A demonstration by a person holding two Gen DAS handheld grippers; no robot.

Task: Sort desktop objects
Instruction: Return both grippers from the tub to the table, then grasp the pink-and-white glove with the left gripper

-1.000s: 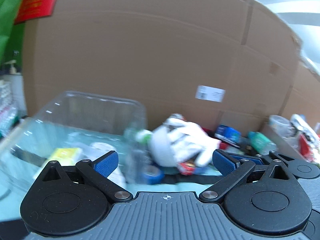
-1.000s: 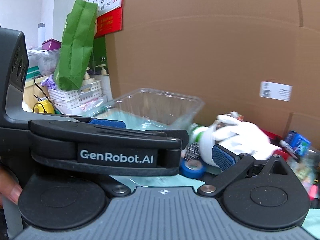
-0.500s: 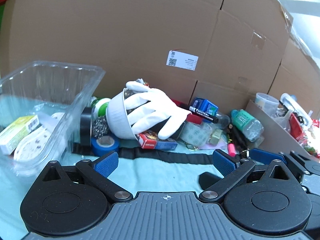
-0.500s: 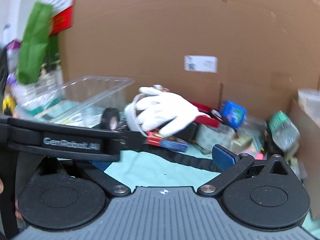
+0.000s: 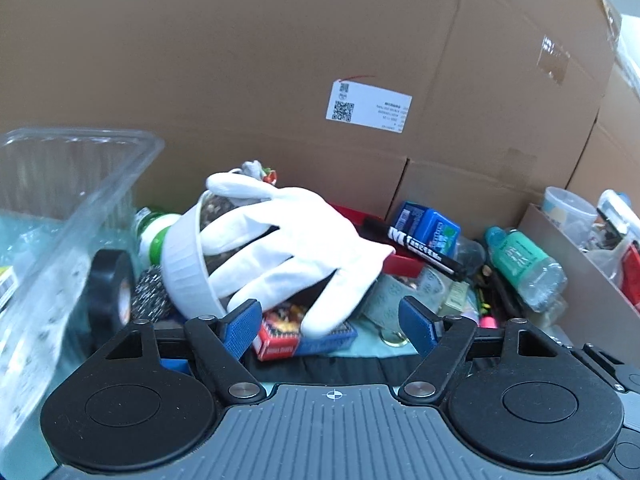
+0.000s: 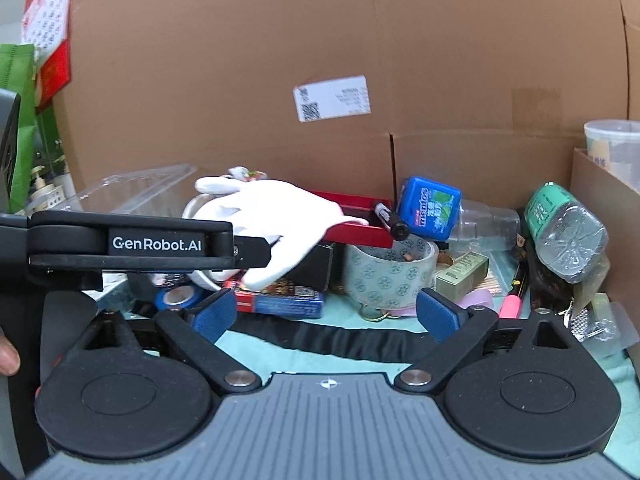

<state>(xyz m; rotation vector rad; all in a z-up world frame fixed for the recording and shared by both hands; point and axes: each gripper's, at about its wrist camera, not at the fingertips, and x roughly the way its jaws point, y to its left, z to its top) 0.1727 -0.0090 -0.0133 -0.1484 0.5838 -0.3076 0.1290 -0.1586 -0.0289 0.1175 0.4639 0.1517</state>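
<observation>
A white glove [image 5: 296, 248] lies draped over a tipped white bowl [image 5: 186, 268] in the middle of the pile. Under its fingertips sits a red and blue card box [image 5: 280, 340]. My left gripper [image 5: 328, 326] is just in front of the glove. Its jaws are closing, with the card box and a glove fingertip between the blue pads [image 5: 242, 326], which do not press on them. My right gripper [image 6: 324, 314] hangs over a black strap [image 6: 340, 340], facing a patterned tape roll [image 6: 384, 276]. Its jaws are closing with nothing gripped. The left gripper [image 6: 256, 250] crosses the right wrist view from the left.
A clear plastic container [image 5: 60, 200] stands at the left, with a black tape roll [image 5: 110, 284] and a steel scourer [image 5: 150, 294] beside it. To the right lie a marker [image 5: 416, 246], a blue mint box [image 6: 428, 208], a red tray [image 6: 356, 224] and a green bottle [image 6: 568, 232]. Cardboard walls rise behind.
Both grippers have moved right and down, closer to the pile, and the clear container has slid to the left edge. Both pairs of jaws have narrowed a little. Nothing was taken hold of.
</observation>
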